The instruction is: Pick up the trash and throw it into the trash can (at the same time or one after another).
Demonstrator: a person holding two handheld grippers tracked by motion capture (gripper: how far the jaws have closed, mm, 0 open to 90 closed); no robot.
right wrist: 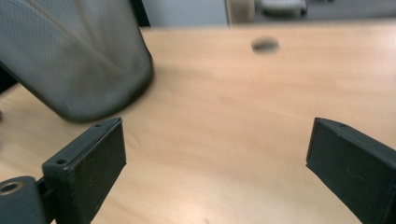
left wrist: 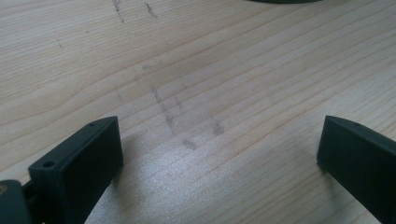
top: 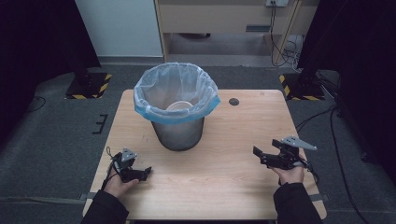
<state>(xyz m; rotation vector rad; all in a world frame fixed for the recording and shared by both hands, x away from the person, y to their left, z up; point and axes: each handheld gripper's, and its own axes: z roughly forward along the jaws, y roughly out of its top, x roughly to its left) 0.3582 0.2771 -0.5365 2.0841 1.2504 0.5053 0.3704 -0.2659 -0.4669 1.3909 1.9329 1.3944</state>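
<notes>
Grey mesh bin (top: 177,128) — blue-rimmed liner, cup (top: 179,108) inside — both tongs spread, empty.

Left hand-held gripper (top: 148,171) and right hand-held gripper (top: 256,154) both gape, empty

Bin (right wrist: 79,56) blurred, top cut off; pale object (top: 180,108) inside bin half hidden, unidentifiable.

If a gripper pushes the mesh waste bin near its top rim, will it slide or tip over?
The waste bin would probably tip rather than slide: it is tall and narrows toward its base. It looks light, being mesh and holding what seems one pale cup. The thin plastic liner would likely crumple and slip under the jaws.
</notes>
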